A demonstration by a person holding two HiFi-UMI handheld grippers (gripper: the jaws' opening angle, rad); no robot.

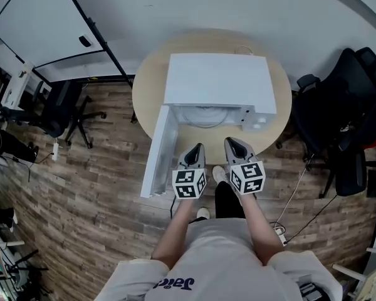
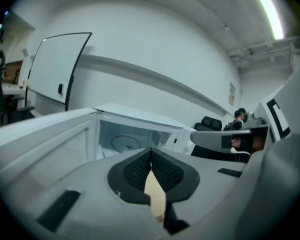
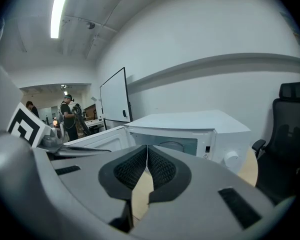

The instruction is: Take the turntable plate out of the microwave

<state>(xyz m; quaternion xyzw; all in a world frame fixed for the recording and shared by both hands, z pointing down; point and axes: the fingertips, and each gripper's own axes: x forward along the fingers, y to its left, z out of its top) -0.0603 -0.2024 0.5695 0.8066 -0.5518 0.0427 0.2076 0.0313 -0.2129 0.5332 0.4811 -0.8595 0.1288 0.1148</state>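
Note:
A white microwave (image 1: 218, 83) stands on a round wooden table (image 1: 144, 99), its door (image 1: 158, 150) swung open to the left. Inside lies the round glass turntable plate (image 1: 205, 115), also visible as turntable plate (image 2: 126, 143) in the left gripper view and turntable plate (image 3: 174, 146) in the right gripper view. My left gripper (image 1: 196, 148) and right gripper (image 1: 232, 143) hover side by side just in front of the microwave's opening, both shut with nothing between the pads. The left gripper (image 2: 150, 160) and right gripper (image 3: 147, 159) point toward the cavity.
Black office chairs stand at the right (image 1: 348, 105) and at the left (image 1: 66, 111). A whiteboard (image 1: 44, 21) leans at the upper left. Cables and a power strip (image 1: 279, 232) lie on the wood floor. People stand far off in the right gripper view (image 3: 67, 115).

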